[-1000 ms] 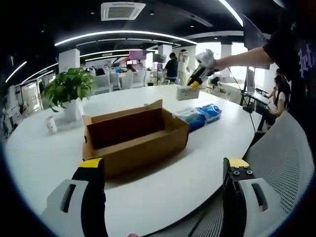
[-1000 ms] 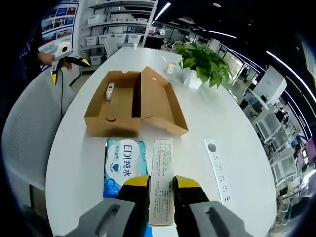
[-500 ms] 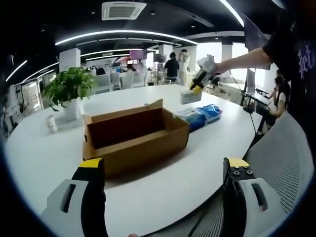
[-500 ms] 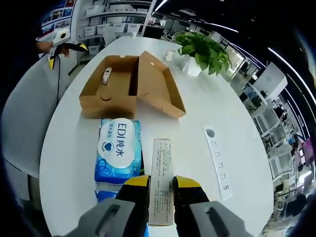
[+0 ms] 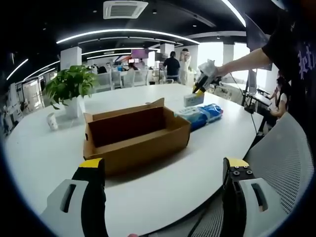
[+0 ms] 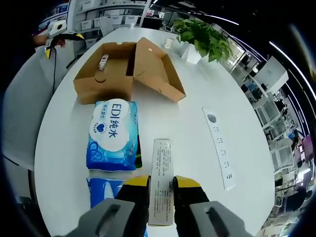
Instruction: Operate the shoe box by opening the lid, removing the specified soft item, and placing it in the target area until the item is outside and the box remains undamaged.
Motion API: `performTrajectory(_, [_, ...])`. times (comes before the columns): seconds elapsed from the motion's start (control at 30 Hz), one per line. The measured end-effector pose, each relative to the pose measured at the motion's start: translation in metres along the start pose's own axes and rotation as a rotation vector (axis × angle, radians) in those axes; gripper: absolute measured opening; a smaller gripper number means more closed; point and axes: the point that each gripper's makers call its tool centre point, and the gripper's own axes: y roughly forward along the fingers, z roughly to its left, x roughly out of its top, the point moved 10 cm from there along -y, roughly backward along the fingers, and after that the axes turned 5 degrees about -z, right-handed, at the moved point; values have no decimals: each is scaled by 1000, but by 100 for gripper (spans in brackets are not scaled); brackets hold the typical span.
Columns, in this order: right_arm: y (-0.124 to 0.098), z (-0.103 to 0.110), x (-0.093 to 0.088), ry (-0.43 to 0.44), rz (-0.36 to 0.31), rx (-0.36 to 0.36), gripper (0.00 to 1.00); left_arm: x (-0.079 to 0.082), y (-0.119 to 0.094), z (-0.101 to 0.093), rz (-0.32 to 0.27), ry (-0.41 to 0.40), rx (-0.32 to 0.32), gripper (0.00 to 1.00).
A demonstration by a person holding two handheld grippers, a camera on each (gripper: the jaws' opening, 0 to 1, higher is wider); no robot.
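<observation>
- Brown corrugated cardboard: shoe box (image 5: 136,138), lid (image 6: 157,78) folded back and lying open on the white oval table (image 5: 44,163); no tear or crush visible on its walls.
- Task's thing: slim white packet with printed text (image 6: 162,180), already outside the box, pinched between the yellow-tipped jaws of the right gripper (image 6: 162,190) above the table edge. In the left gripper view the right gripper (image 5: 201,84) holds it (image 5: 193,99) just beside the blue wet-wipe packs (image 5: 202,113).
- Left gripper (image 5: 163,170): jaws spread wide, holding nothing, facing the box's long side from near the table edge.
- Risk, judged: the packet is gripped at one end only; a loose pinch or a quick tilt could let it slip and land on the wipe packs rather than on bare table.
- Risk, judged: a release too close to the table's rim could send it to the floor.
- Right gripper view alone shows: a small item (image 6: 102,62) left inside the box, the printed face of the upper wipe pack (image 6: 112,133), and a white power strip (image 6: 219,150).
- Left gripper view alone shows: the box's inner wall from the side, a potted plant (image 5: 69,89) with a paper cup (image 5: 52,121) beside it, a mesh chair back (image 5: 281,163), and the person's outstretched arm (image 5: 244,59).
</observation>
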Motion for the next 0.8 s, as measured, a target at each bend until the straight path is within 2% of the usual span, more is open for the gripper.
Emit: performTrajectory(0.8, [8, 4, -35, -21, 128, 44, 13, -1, 2, 0, 13, -6, 3, 98])
